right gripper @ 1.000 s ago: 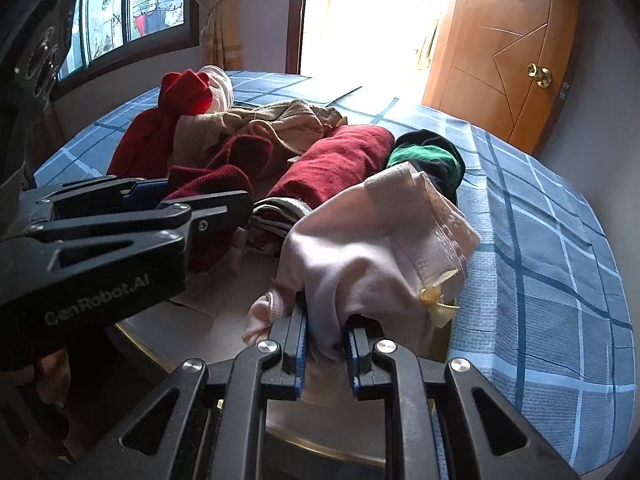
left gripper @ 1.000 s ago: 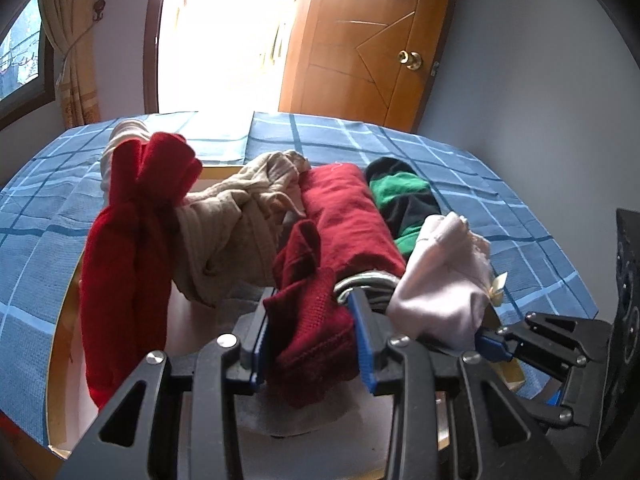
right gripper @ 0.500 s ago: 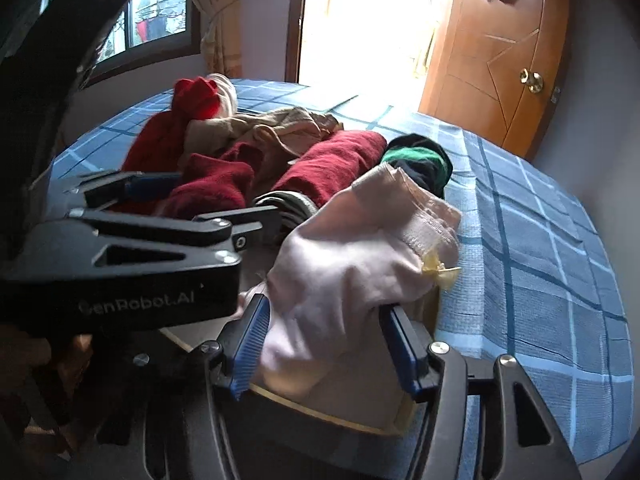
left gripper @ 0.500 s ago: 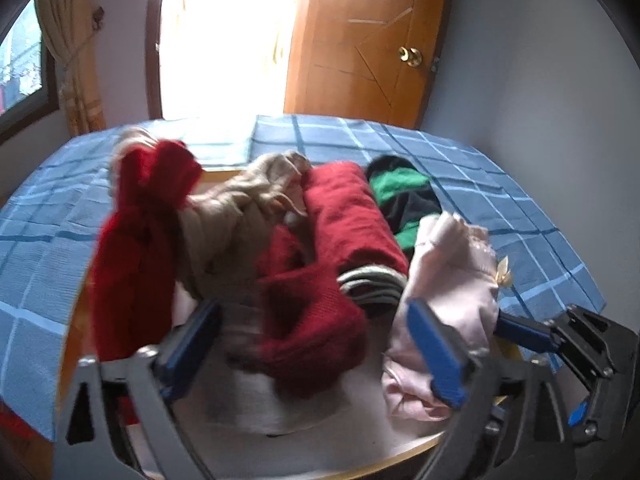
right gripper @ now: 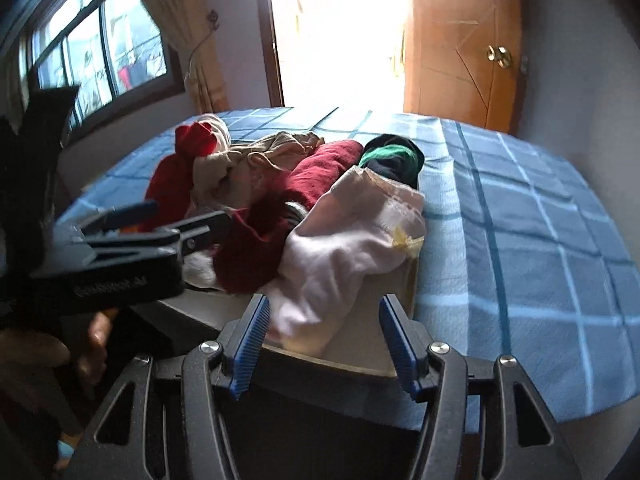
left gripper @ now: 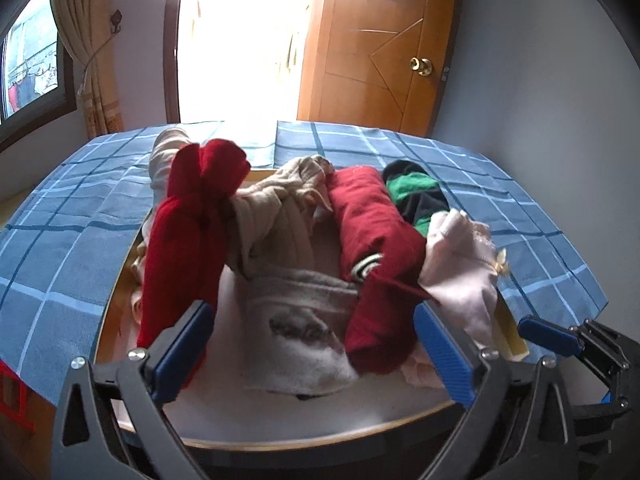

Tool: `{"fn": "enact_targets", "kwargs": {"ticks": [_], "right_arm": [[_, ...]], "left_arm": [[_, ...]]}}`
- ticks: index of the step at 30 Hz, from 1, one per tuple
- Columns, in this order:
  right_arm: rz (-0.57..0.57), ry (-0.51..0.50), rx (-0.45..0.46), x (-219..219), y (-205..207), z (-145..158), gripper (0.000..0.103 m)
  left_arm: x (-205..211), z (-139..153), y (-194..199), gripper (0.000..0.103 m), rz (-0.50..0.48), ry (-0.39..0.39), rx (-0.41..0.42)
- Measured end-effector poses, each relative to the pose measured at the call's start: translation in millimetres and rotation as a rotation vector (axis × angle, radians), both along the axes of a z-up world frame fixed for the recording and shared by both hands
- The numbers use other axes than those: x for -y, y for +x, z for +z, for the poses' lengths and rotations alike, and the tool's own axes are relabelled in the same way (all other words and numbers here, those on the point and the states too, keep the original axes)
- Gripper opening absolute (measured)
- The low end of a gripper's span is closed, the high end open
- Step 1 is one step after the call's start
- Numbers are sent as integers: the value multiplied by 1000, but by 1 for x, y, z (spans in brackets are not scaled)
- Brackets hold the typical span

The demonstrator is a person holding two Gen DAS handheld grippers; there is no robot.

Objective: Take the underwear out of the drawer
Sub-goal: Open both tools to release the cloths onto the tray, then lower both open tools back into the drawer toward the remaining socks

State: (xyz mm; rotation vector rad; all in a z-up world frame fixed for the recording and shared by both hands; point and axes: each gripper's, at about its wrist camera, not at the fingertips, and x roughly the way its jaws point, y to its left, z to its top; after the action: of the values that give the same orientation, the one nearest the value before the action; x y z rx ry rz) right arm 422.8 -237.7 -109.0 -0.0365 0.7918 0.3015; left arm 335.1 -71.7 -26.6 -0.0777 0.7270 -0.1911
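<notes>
The pale pink underwear (right gripper: 352, 248) is draped over the drawer's (right gripper: 404, 288) right rim, at 12 o'clock from the right gripper (right gripper: 322, 344), whose jaws have just been parted, nothing gripped. The left gripper (left gripper: 320, 354) is likewise released, the dark red garment (left gripper: 380, 320) between its jaws. A slide to the floor is risked. The drawer's depth is hidden.

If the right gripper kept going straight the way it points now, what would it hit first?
Most likely the pale pink garment draped over the drawer's near corner: it hangs between the open fingers of the right gripper, just ahead. Depth is hard to judge in this view.
</notes>
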Motion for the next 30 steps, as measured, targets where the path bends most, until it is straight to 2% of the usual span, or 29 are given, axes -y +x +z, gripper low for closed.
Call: {"fn": "enact_targets", "kwargs": {"ticks": [8, 17, 20, 26, 30], "right_arm": [[-47, 151, -11, 0, -32, -3, 60], [-73, 193, -20, 4, -53, -12, 60], [-75, 211, -21, 5, -59, -14, 60], [-79, 220, -25, 2, -68, -20, 60], [-81, 219, -9, 1, -77, -21, 60]], "left_arm": [[-1, -11, -24, 102, -6, 68, -12], [1, -21, -51, 102, -41, 116, -9], [1, -21, -60, 101, -35, 159, 11], [-5, -22, -74, 101, -40, 130, 21], [-8, -27, -86, 101, -36, 147, 30]]}}
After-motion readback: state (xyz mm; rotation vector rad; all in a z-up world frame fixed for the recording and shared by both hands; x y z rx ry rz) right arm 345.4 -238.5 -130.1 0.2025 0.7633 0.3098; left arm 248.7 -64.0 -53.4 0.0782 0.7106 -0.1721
